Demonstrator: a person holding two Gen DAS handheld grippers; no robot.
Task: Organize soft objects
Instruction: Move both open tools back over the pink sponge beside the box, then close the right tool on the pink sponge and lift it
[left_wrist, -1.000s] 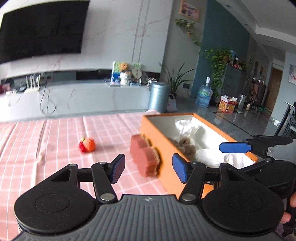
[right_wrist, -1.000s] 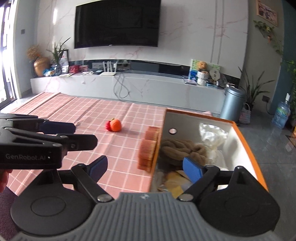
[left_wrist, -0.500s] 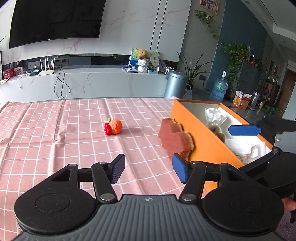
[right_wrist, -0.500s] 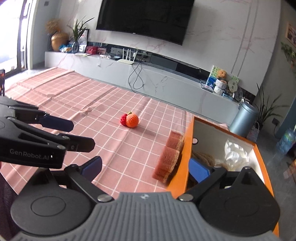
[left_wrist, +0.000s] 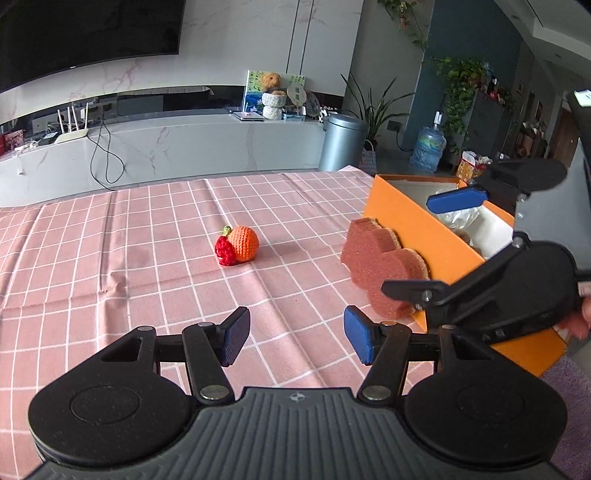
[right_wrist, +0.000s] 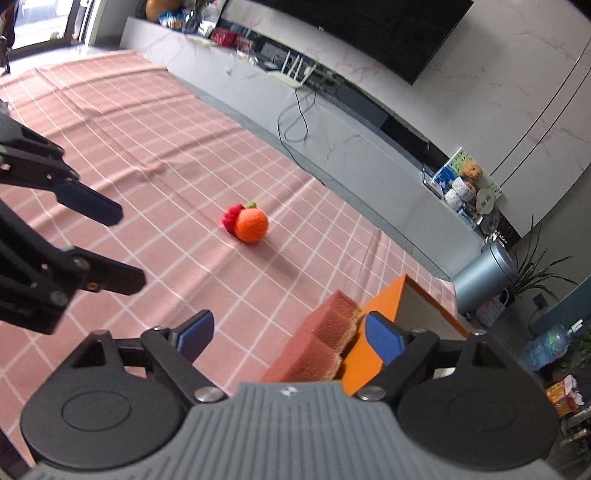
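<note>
open left claw (left_wrist: 295, 339) over pink cloth (left_wrist: 110, 258), crochet orange (left_wrist: 242, 243), sponge (left_wrist: 380, 264) against orange box (left_wrist: 417, 229)

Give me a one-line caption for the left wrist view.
Open left gripper faces crochet fruit on pink cloth; sponge leans against orange box.

Pink checked tablecloth (left_wrist: 155, 236) with three things on it

A crocheted orange and red fruit toy (left_wrist: 238, 245) sits alone near the middle of the cloth. Toward one edge stands an open orange box (left_wrist: 413, 221), and a reddish-brown sponge (left_wrist: 380, 264) stands on edge, leaning against the box's outer wall. The cloth shows a few creases.
</note>
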